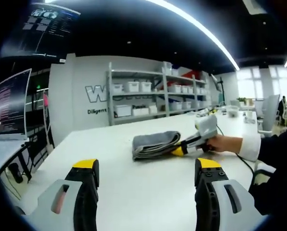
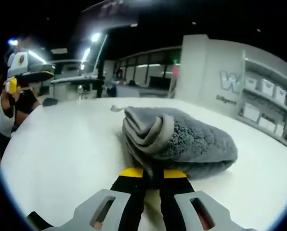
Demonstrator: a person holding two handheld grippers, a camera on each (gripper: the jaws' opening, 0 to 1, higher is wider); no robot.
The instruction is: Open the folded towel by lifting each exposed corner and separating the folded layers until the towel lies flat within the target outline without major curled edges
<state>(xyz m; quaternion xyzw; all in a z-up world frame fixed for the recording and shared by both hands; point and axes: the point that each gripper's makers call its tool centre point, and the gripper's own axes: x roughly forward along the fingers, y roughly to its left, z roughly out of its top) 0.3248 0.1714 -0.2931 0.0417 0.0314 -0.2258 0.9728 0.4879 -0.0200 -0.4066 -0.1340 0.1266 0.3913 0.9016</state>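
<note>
Your right gripper (image 2: 150, 174), jaws nearly closed, sits at the edge of the folded grey plush towel (image 2: 182, 139) on the white table (image 2: 61, 154); whether it pinches cloth, I cannot tell. Lifting now risks dragging several layers together. Your left gripper (image 1: 146, 169) hovers wide open, well apart.

A folded grey towel (image 1: 155, 144) lies on the white table (image 1: 134, 192).

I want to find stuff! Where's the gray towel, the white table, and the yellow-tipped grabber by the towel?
towel (image 2: 191, 139), right gripper view, fuzzy top.
table (image 1: 134, 187), left gripper view, bare top.
right gripper (image 1: 178, 151), left gripper view, yellow tips at towel's edge.
</note>
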